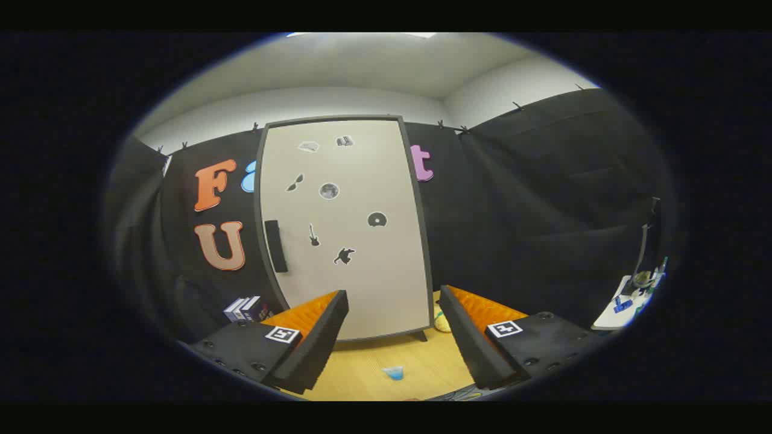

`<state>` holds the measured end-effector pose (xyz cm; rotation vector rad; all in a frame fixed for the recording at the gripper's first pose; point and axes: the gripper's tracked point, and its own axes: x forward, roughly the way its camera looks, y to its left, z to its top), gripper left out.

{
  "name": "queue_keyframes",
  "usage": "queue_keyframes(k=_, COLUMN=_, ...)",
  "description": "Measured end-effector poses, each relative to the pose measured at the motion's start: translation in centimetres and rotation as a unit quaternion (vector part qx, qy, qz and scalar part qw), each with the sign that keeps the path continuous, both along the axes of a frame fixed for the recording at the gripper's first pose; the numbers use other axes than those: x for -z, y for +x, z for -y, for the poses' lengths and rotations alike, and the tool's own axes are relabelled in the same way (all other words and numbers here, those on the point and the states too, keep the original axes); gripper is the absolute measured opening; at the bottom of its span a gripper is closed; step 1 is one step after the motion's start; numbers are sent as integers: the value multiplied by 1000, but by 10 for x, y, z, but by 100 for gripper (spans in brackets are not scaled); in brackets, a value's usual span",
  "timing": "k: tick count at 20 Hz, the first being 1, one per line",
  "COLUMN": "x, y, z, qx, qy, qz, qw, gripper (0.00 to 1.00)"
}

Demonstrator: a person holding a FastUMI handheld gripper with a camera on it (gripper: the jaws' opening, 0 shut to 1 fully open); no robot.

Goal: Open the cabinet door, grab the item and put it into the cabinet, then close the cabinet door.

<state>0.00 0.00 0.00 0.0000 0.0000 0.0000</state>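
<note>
Jaws apart, cabinet (350, 235) beyond.

So the claw (395, 337) is spread wide with nothing between its fingers, hanging over a wooden counter (422, 361). Straight ahead stands the cabinet (347, 229), door closed, dark handle (275, 245) on its left edge, little stickers scattered over it. A small blue cup (393, 373) sits on the counter between the fingers, well short of the cabinet.

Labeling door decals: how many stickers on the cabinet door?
7 on the cabinet door: two by the top edge, two below those, one at mid-right, two lower beside the handle. The open gripper hides none.
</note>
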Motion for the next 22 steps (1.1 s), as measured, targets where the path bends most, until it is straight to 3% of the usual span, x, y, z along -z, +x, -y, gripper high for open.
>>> queue_keyframes(k=14, x=-4, y=-3, z=-1, qx=13, qy=-13, qz=3, qw=1000, gripper=98)
queue_keyframes(k=22, x=5, y=19, z=-40, qx=-7, qy=-10, qz=-12, qw=1000, gripper=98)
